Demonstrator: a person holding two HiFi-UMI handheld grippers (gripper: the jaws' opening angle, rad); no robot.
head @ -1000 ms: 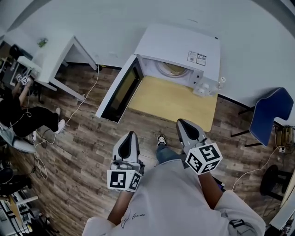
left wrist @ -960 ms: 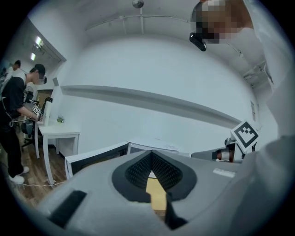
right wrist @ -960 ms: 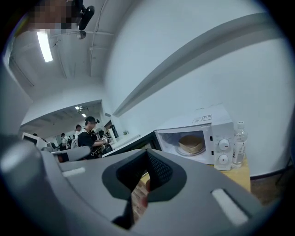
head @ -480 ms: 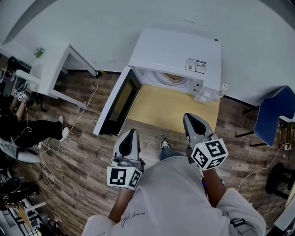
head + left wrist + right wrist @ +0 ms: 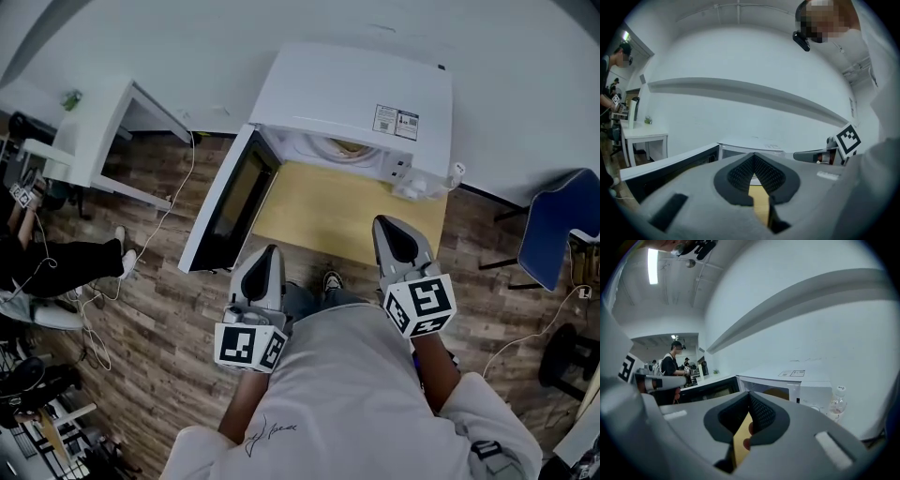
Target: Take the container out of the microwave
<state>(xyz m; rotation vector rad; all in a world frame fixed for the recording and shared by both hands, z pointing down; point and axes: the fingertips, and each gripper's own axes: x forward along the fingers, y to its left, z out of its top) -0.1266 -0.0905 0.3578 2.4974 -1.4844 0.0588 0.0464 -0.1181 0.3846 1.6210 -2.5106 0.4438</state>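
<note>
A white microwave [image 5: 352, 98] stands on a yellow table [image 5: 347, 211], its door [image 5: 230, 202] swung open to the left. Inside, a tan container [image 5: 345, 148] shows partly in the cavity; the right gripper view also catches the container [image 5: 777, 393]. My left gripper [image 5: 267, 251] is shut and empty, hanging before the table's front left corner, near the door. My right gripper [image 5: 386, 223] is shut and empty, over the table's front edge. Both point at the microwave and stand well short of it. Each gripper view shows pads meeting: left gripper [image 5: 753, 155], right gripper [image 5: 749, 394].
A small clear bottle [image 5: 454, 172] stands at the microwave's right side. A white desk [image 5: 94, 122] is to the left, a blue chair [image 5: 558, 234] to the right. Cables [image 5: 178, 187] trail over the wooden floor. A seated person [image 5: 37, 253] is at far left.
Both grippers have moved forward towards the table and the microwave, which now sits closer in the head view. Both stay shut and empty.
</note>
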